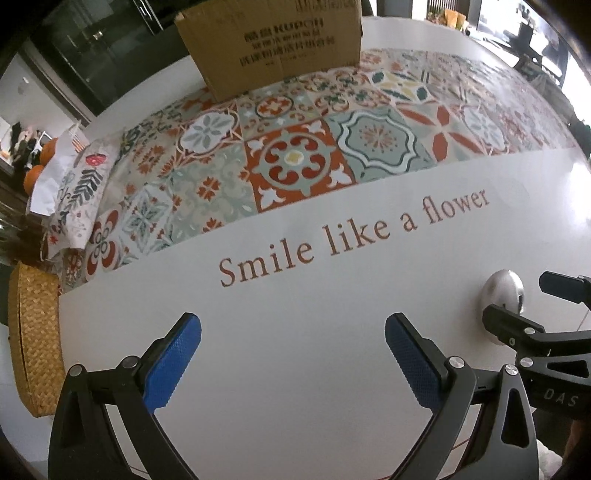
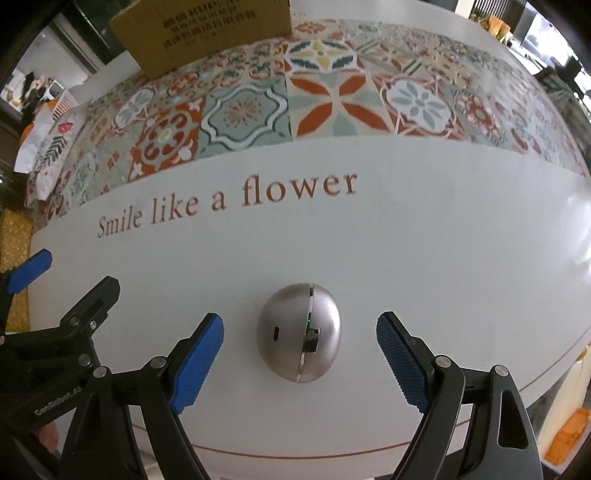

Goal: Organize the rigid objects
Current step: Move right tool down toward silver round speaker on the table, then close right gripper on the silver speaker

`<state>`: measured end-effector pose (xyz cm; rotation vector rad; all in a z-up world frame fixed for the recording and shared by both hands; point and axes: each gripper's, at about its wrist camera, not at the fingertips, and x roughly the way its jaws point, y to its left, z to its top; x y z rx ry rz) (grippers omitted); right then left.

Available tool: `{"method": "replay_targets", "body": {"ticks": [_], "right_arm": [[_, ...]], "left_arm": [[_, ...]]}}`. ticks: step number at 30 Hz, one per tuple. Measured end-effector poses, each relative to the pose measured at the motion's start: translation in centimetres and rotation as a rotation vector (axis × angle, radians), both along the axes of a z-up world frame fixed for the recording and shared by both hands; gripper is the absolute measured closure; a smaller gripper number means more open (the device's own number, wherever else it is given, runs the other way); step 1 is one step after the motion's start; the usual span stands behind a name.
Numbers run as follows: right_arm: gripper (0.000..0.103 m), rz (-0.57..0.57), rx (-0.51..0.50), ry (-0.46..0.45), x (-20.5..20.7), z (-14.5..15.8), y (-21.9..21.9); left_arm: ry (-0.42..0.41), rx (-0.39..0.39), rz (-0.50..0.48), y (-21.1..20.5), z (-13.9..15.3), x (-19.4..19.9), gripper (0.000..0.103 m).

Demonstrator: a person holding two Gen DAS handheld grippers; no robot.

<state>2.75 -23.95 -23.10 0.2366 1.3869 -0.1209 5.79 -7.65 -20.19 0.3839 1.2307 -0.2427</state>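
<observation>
Brushed metal, smooth and rounded: the egg-shaped silver case [image 2: 300, 334] lies on the white part of the surface [image 2: 443, 258], between the wide-spread fingers [image 2: 197, 363] of the right gripper [image 2: 300, 360], untouched. Its curved shell could squirt out from the pads if they close off-centre, or roll aside. The left gripper [image 1: 293, 363] is spread wide too, empty, just beside. Farther back, a patterned tile print runs across the surface, with a cardboard box [image 2: 201, 35], a woven basket [image 1: 33, 339] at the left edge, and a dim room beyond.
</observation>
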Motion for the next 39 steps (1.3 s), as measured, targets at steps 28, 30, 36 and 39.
{"method": "replay_targets", "body": {"ticks": [28,30,36,39], "right_arm": [[0.048,-0.032,0.024,0.05,0.0,-3.1,0.0],[0.048,-0.032,0.027,0.05,0.0,-3.0,-0.3],[0.048,-0.02,0.02,0.033,-0.1,-2.0,-0.4],[0.048,-0.006,0.014,0.02,0.0,-1.2,-0.4]], "left_arm": [[0.041,0.035,-0.024,-0.7,-1.8,0.5,0.001],[0.038,0.035,-0.026,-0.8,-1.7,0.5,0.001],[0.023,0.028,-0.021,-0.9,-1.4,0.4,0.001],[0.01,0.025,-0.012,-0.8,-1.0,0.4,0.001]]}}
